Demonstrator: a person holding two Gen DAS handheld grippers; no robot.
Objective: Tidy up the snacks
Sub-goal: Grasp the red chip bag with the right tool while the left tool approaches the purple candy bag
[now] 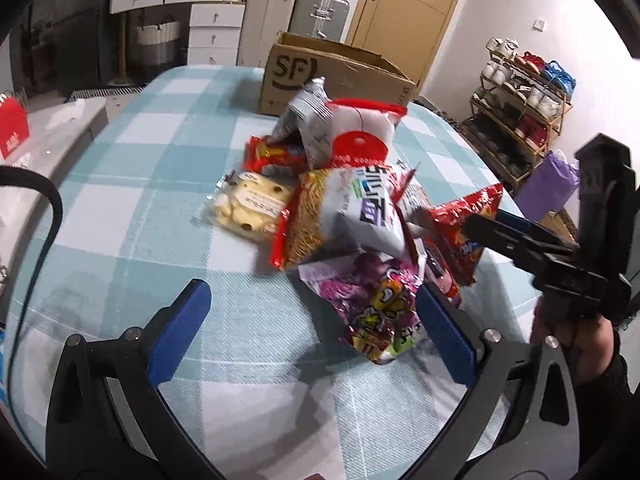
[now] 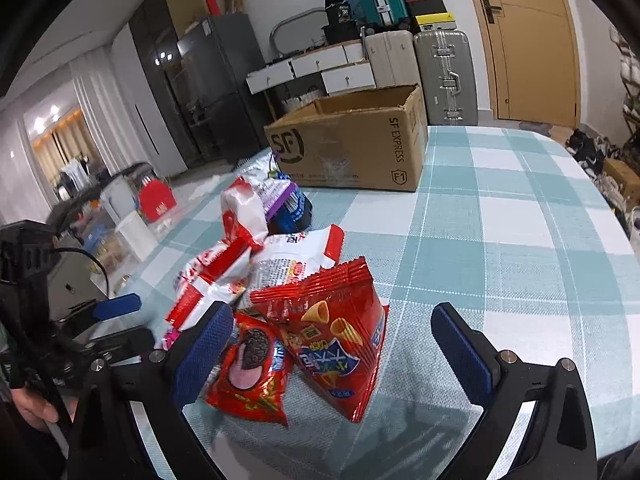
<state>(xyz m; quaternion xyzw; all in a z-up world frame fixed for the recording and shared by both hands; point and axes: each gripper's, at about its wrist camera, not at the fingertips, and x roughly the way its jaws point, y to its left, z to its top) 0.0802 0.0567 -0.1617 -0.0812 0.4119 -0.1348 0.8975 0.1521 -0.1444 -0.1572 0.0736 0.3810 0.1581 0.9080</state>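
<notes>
1. A heap of snack bags lies in the middle of the desk (image 1: 132,184), which wears a pale teal and white checked cloth.
2. An open cardboard box (image 2: 352,148) marked SF stands on the far side of the desk, near the heap but apart from it.
3. The left gripper (image 1: 312,320) hovers low over the near edge of the heap with its jaws spread wide and nothing between them; its right blue pad sits just beside a purple candy bag (image 1: 368,304).
4. Behind the purple bag a white bag with Korean lettering (image 1: 364,204) leans on a noodle-snack bag (image 1: 304,216), and a clear pack of pale biscuits (image 1: 248,208) lies flat to their left.
5. The right gripper (image 2: 332,344) also has its jaws spread and empty, hanging over a red cone-snack bag (image 2: 332,336) and a red sandwich-cookie pack (image 2: 252,372), both flat on the cloth.
6. The cookie pack's left edge seems to pass under the left pad, though the fisheye bend makes contact hard to judge.
7. In the left wrist view the right gripper reaches in at the right, beside the red cone-snack bag.
</notes>
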